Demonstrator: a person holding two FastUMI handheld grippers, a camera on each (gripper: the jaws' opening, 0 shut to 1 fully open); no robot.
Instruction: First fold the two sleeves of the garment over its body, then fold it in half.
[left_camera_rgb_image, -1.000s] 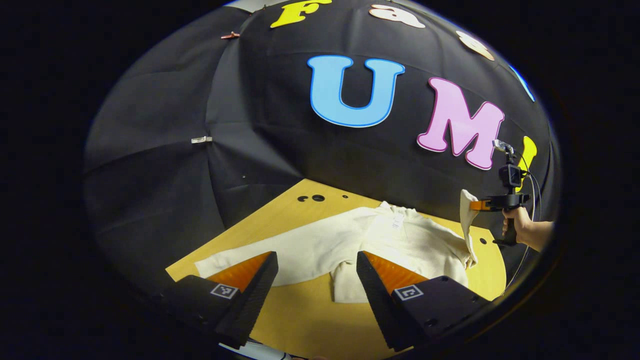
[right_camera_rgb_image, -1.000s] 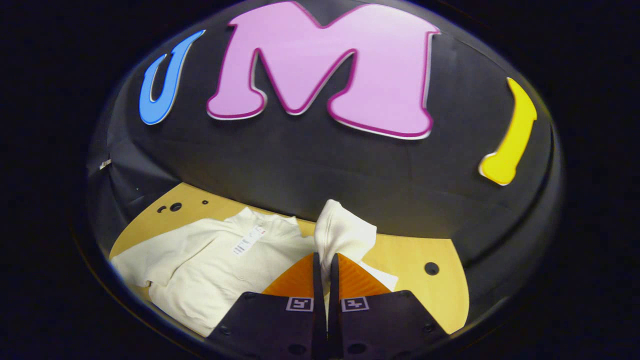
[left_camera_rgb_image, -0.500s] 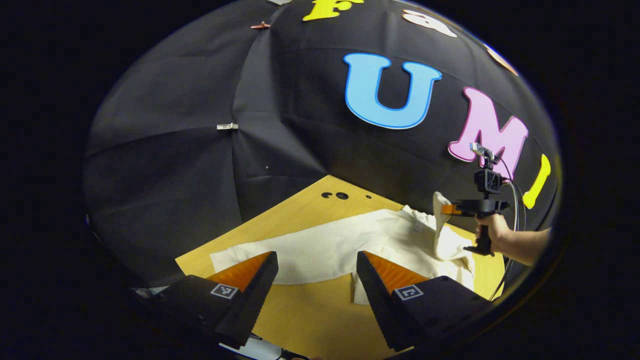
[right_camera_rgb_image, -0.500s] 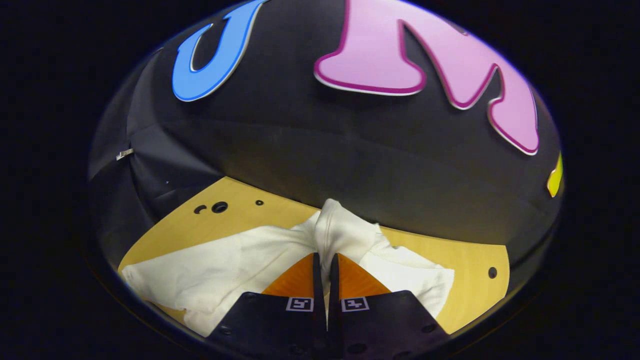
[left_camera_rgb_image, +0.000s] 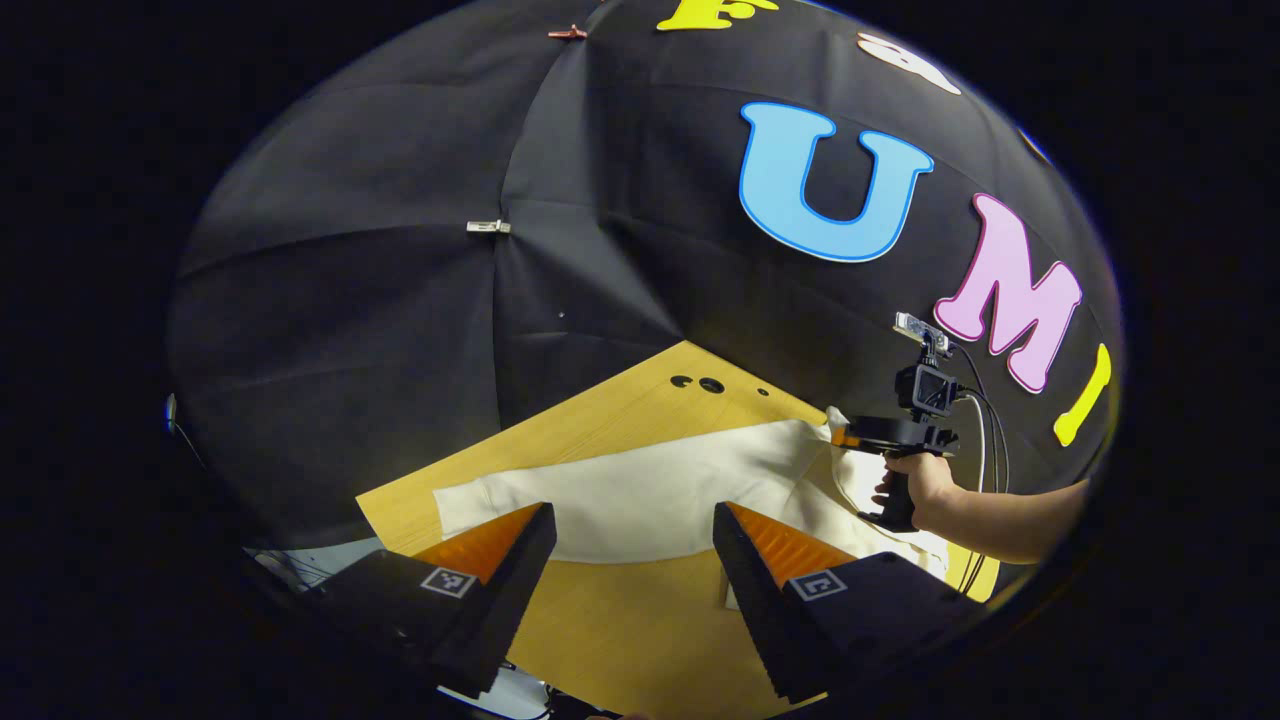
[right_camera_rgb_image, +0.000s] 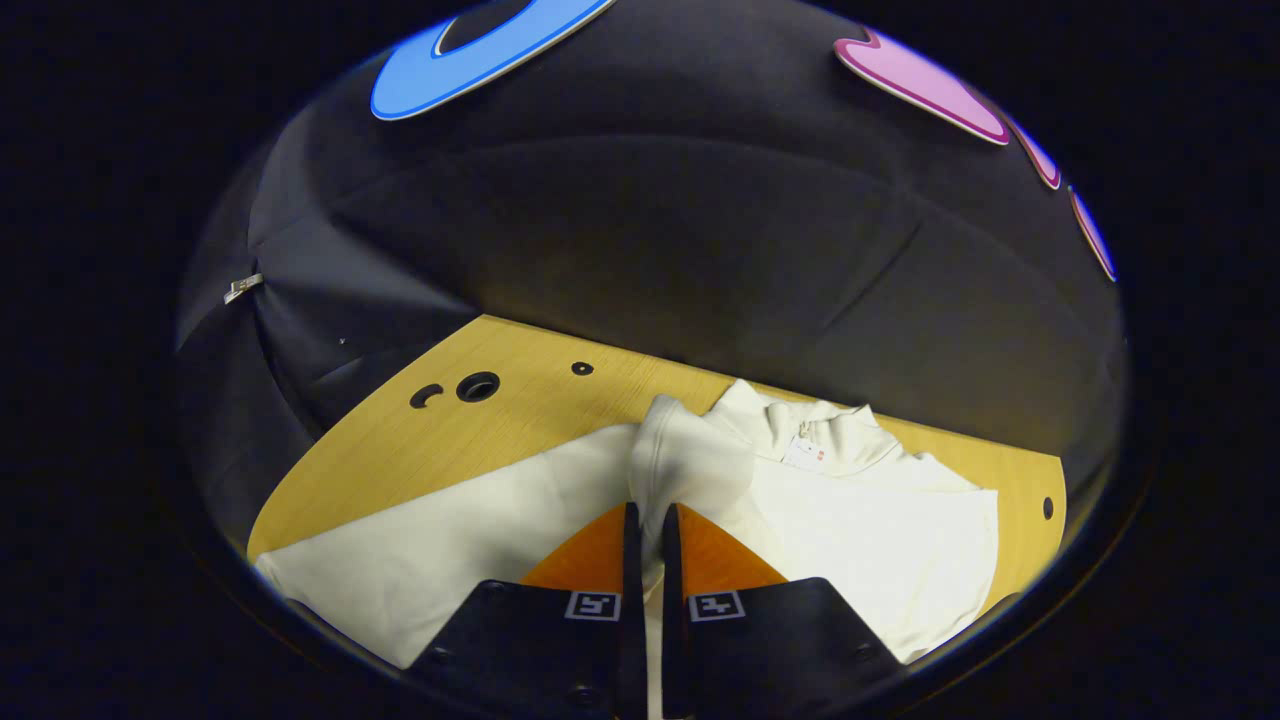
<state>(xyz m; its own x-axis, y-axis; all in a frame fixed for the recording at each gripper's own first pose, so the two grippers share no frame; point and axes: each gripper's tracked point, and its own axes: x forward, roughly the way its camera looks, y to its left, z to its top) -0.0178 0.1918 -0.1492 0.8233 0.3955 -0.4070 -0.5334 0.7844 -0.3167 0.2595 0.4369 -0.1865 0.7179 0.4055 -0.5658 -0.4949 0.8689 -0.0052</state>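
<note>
Lying flat on the wooden table (left_camera_rgb_image: 600, 420), cream sweatshirt (right_camera_rgb_image: 880, 520) not yet halved. Left sleeve (left_camera_rgb_image: 620, 495) outstretched, unfolded. Right sleeve (right_camera_rgb_image: 680, 460) pinched in the right hand-held gripper (right_camera_rgb_image: 647, 520), over the body, first fold under way. Left hand-held gripper (left_camera_rgb_image: 633, 520) spread apart, empty, above the table.

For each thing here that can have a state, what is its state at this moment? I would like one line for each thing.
right gripper: shut on the right sleeve.
left gripper: open, holds nothing.
right sleeve: pinched at its end, brought over the garment's body.
left sleeve: spread flat on the table, not yet folded.
garment: lies on the table, not folded in half.
</note>
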